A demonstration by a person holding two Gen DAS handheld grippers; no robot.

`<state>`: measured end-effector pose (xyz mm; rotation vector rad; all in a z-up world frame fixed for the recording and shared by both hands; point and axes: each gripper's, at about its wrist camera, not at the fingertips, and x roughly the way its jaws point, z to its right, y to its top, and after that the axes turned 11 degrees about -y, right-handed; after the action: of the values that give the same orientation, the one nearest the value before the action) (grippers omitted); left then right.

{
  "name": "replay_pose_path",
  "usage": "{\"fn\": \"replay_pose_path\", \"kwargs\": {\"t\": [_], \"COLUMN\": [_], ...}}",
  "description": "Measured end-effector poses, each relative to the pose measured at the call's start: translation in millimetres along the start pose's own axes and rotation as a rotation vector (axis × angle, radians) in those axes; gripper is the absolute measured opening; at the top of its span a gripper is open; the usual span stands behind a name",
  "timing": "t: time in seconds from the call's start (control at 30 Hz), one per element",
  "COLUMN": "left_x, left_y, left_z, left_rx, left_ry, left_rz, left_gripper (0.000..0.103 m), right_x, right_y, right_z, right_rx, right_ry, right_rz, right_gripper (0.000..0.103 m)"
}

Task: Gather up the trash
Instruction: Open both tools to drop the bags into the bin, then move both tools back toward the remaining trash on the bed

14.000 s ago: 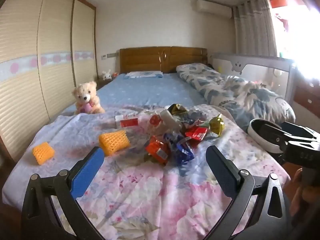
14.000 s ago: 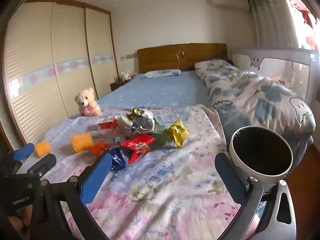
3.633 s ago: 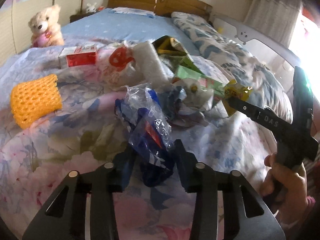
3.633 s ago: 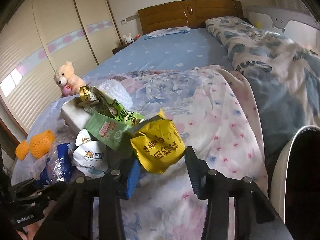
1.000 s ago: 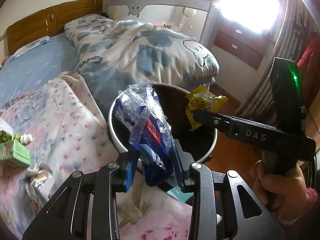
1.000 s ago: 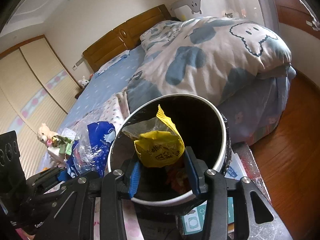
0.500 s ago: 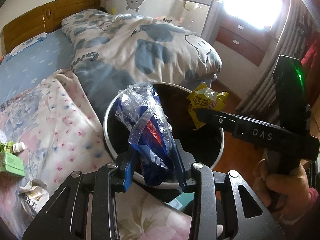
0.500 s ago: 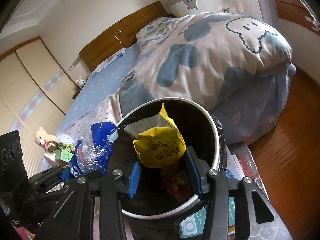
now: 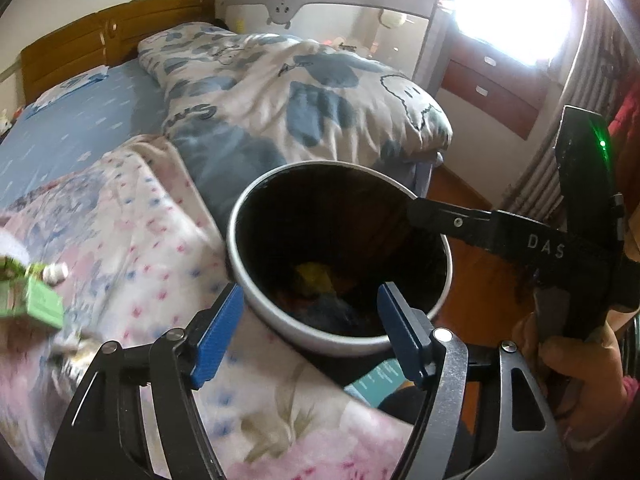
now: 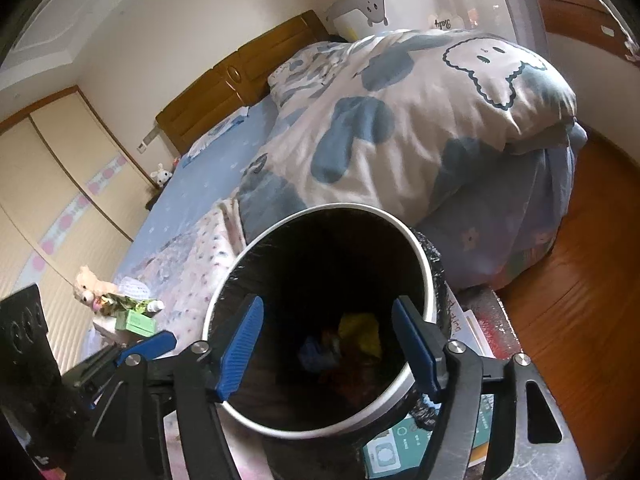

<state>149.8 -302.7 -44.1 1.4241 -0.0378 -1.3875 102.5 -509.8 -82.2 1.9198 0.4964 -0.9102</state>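
Both hand-held grippers hang over the trash bin [image 10: 424,264], which stands against the bed [image 9: 120,216]. The left hand-held gripper [image 9: 310,330] is spread wide and empty; the right hand-held gripper [image 10: 334,350] is too. At the bin's bottom lie a yellow wrapper [image 10: 360,330] and a blue wrapper [image 10: 314,352]. A green box [image 9: 36,300] rests on the bed, well apart from the bin.
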Motion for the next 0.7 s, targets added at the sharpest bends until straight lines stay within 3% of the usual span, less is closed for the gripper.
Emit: {"fn": "replay_pose_path", "kwargs": {"t": [0.3, 0.7], "left_x": [-45.5, -97.3], "left_y": [-43.7, -96.4], "left_z": [-22.4, -71.4], "left_rx": [-0.11, -0.236], "left_ry": [0.02, 0.104], "left_rz": [0.06, 0.094], "left_gripper": [0.071, 0.071], "right_x": [-18.2, -21.7], "right_y": [-27.2, -68.1], "right_z": [-29.4, -85.2], "right_rx": [-0.025, -0.103], "right_ry": [0.029, 0.078], "right_rz": [0.033, 0.008], "right_gripper": [0.086, 0.091]}}
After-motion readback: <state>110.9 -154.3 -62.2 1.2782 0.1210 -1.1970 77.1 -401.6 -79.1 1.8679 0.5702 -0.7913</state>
